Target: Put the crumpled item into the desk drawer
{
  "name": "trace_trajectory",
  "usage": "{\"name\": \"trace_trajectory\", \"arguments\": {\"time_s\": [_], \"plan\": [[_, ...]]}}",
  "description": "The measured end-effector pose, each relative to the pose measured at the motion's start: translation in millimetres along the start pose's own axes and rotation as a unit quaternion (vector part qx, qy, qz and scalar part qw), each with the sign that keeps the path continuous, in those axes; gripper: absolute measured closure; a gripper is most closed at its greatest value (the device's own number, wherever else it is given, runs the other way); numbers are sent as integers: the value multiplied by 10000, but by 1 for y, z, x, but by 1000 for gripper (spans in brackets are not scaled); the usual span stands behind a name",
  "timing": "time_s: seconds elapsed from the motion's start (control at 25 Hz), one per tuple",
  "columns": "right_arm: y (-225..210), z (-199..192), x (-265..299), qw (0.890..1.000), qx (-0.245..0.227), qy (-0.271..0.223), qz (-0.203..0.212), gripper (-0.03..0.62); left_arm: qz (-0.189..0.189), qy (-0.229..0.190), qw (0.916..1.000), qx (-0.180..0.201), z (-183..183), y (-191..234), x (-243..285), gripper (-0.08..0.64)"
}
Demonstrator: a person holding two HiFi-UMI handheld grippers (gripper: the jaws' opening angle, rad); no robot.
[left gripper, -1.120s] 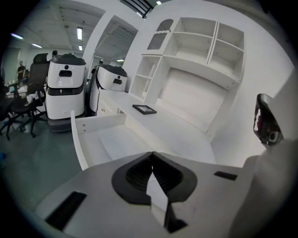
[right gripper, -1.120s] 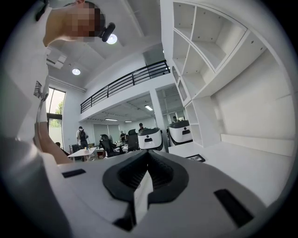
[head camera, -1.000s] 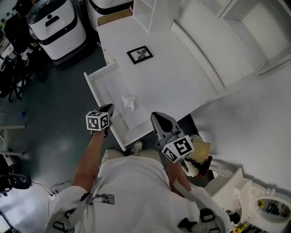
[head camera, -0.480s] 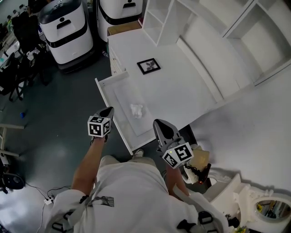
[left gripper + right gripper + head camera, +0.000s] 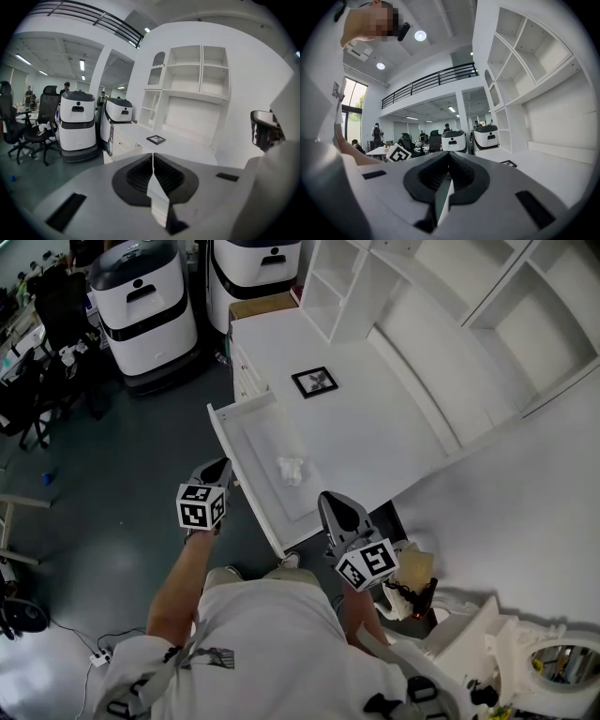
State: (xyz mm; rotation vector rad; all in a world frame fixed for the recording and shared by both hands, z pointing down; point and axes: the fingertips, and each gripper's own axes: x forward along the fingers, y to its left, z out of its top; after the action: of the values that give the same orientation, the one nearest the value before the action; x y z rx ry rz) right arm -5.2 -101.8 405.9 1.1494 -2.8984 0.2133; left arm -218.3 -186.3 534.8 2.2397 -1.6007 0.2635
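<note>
- The crumpled item [image 5: 292,470], a small white wad, lies inside the open desk drawer [image 5: 219,428], in the half nearer the person and close to the side that meets the worktop [image 5: 375,427].
- We judge the main step done: the wad rests on the drawer floor and neither tool touches it.
- The left hand-held gripper [image 5: 223,466] hangs just outside the drawer's outer rim, its jaws pressed together with nothing between them.
- The right hand-held gripper [image 5: 328,499] sits off the drawer's near corner, close to the person's body, its jaws also closed and empty.
- A small framed picture [image 5: 314,382] stays alone on the worktop, well apart from the drawer.
- The drawer stands pulled out; pushing it in may be all that is left, though the task does not ask for it.
</note>
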Motion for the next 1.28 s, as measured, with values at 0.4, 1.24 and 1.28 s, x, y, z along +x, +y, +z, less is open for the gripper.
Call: {"name": "trace_trajectory", "arguments": {"time_s": [0.4,1.24,1.28], "plan": [[25,3,13,9999,-125,-28,62,583,85,-839,9963,176,50,15,-61,543],[-15,42,11,9985,-296,-245,379,583,496,-2076,9737,792,151,-15,-122,543],[-18,43,12,9984,-311,-246,395,583,528,-2125,9723,820,154,-16,-124,543]]}}
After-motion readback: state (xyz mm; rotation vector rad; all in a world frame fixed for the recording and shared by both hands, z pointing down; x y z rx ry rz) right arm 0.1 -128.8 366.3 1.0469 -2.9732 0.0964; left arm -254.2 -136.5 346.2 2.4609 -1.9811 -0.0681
